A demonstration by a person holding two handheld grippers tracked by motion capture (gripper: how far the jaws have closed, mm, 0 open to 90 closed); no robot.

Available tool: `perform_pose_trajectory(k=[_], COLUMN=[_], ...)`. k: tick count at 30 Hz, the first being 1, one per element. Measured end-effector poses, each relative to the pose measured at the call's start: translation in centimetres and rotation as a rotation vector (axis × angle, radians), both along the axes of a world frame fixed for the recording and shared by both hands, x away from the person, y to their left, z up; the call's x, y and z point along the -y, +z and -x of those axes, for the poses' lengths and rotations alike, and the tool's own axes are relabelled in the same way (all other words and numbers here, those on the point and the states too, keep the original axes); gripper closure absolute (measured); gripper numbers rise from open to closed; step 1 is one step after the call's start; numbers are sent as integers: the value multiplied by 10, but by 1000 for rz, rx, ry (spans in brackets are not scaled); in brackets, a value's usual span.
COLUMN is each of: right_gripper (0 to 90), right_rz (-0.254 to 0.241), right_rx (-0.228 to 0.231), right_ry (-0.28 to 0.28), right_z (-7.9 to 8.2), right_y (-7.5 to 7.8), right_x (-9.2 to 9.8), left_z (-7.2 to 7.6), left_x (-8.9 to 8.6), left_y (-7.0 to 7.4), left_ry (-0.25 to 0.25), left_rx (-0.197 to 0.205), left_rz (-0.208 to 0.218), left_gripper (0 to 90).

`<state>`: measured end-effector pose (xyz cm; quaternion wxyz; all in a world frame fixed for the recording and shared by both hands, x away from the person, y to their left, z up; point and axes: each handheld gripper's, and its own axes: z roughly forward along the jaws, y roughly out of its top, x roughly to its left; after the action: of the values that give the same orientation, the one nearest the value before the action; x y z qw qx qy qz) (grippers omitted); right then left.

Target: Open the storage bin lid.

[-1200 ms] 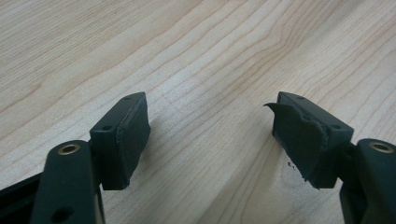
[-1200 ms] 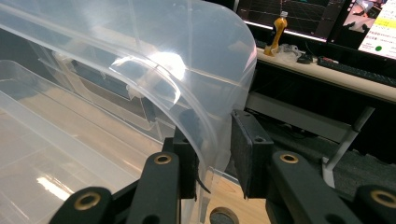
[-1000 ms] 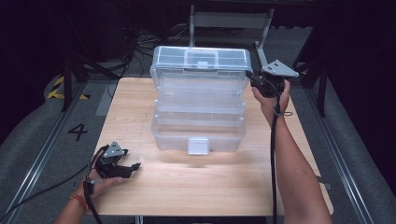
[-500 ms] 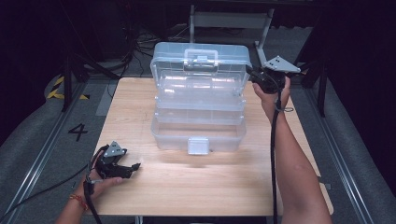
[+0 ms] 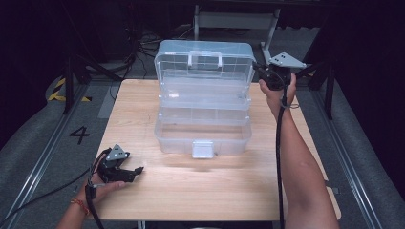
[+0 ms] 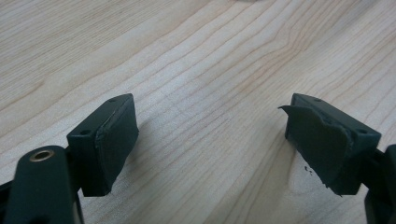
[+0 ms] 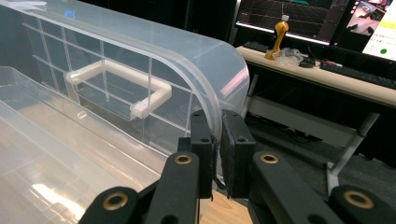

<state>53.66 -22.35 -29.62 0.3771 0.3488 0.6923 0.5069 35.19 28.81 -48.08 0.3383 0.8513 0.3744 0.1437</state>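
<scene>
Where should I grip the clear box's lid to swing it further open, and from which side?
Grip the lid by its thin right side wall, coming in from the table's right, probably as the right gripper does: shut on the curved edge. The lid stands nearly upright, leaving that wall exposed. The left gripper rests open over the table.

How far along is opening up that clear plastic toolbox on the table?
Mostly done: the toolbox lid stands nearly upright and the cantilever trays are stepped back, exposing the bottom bin. In hand: the right gripper is clamped on the lid's edge at its right end. The left gripper rests open over bare table, holding nothing. Left to do, probably: release the lid once it is fully back.
</scene>
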Motion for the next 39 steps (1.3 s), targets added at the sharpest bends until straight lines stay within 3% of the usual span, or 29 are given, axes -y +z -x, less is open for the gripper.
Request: perform_pose_trajectory(k=[26, 39], right_gripper=[849, 844], right_rz=[-8, 11], right_rx=[-55, -85], right_ry=[19, 17], right_z=[-26, -39], right_y=[5, 8], right_x=[2, 1], left_z=[0, 0], left_x=[0, 0], left_y=[0, 0], left_ry=[-1, -2], left_rx=[-1, -1], left_rz=[1, 1], left_gripper=[176, 176])
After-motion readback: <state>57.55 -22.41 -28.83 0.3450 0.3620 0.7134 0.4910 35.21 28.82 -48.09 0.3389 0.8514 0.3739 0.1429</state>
